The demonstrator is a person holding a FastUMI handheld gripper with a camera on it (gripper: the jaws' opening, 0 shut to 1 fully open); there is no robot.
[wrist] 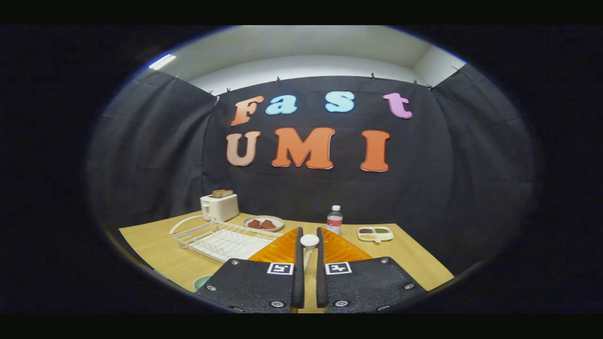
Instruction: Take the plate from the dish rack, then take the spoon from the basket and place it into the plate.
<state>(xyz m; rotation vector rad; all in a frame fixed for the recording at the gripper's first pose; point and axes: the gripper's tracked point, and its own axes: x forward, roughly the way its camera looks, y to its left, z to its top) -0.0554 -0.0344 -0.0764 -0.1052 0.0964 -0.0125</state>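
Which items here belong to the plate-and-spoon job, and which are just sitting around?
Job items:
- spoon, held up between the fingers of the gripper, which is shut on it
- dish rack, left of the fingers, no plate standing in it
- green rim at the near left, possibly the plate

Bystanders:
- toaster with bread
- plate of food
- water bottle
- divided snack tray

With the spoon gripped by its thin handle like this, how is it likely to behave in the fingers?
The spoon looks rigid, so it probably won't flop. Held in the hand-held gripper by its narrow handle, bowl beyond the fingertips, it may pivot or slip; its glossy surface suggests slipperiness.
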